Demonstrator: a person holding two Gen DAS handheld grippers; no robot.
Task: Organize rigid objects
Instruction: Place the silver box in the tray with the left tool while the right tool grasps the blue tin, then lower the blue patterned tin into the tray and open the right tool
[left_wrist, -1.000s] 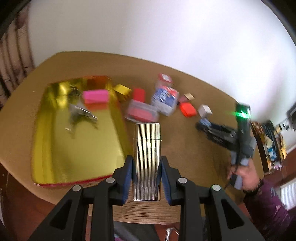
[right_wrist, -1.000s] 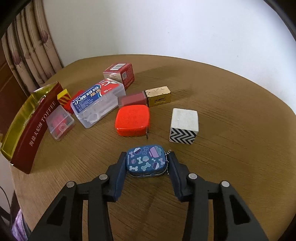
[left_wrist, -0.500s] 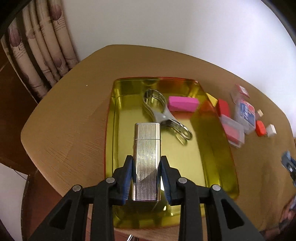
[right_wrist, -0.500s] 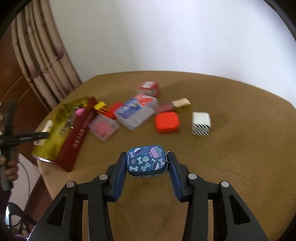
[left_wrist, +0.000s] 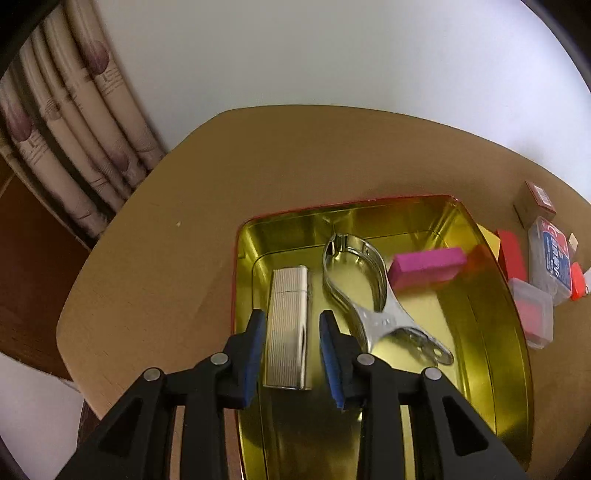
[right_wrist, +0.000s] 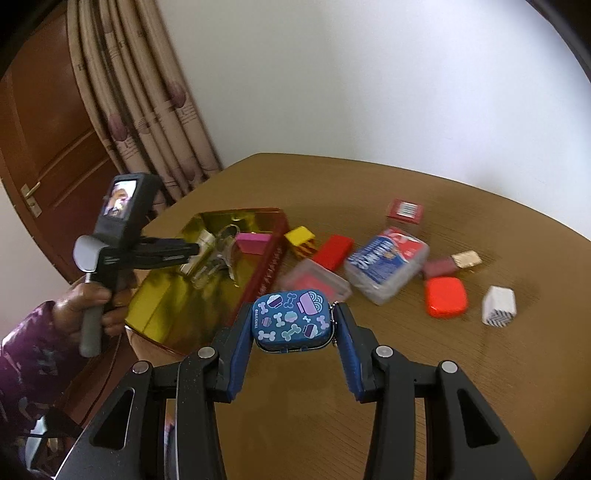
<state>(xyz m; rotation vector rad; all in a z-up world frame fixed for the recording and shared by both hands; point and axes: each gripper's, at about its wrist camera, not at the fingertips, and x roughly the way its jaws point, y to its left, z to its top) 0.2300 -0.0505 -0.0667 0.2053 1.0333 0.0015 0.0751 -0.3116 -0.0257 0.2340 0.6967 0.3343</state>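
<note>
- Left gripper (left_wrist: 291, 347) hangs over the near end of a gold tray (left_wrist: 517, 332); its blue pads stand apart, a thin gap on each side of a ribbed silver lighter (left_wrist: 287, 328).
- The lighter lies flat on the tray floor, close to the tray's left wall, long side pointing away.
- Just right of it lies a metal clamp tool (left_wrist: 369, 291), and beyond that a pink block (left_wrist: 428, 266) leans at the tray's far right wall. The near right part of the tray floor is bare.
- Right gripper (right_wrist: 293, 332) is clamped on a small blue patterned tin (right_wrist: 291, 319), held above the wooden table (right_wrist: 480, 387).
- Bare tabletop spreads near and to the right of that gripper.
- Farther off, items crowd beside the tray's red outer wall: a clear box with red contents (right_wrist: 317, 282), a red block (right_wrist: 334, 251), a yellow block (right_wrist: 301, 238), a blue-labelled clear case (right_wrist: 386, 267).
- To the right sit an orange-red case (right_wrist: 445, 297) and a white chevron cube (right_wrist: 498, 306), apart from each other.
- A curtain (right_wrist: 147, 103) hangs past the table's far left edge.
</note>
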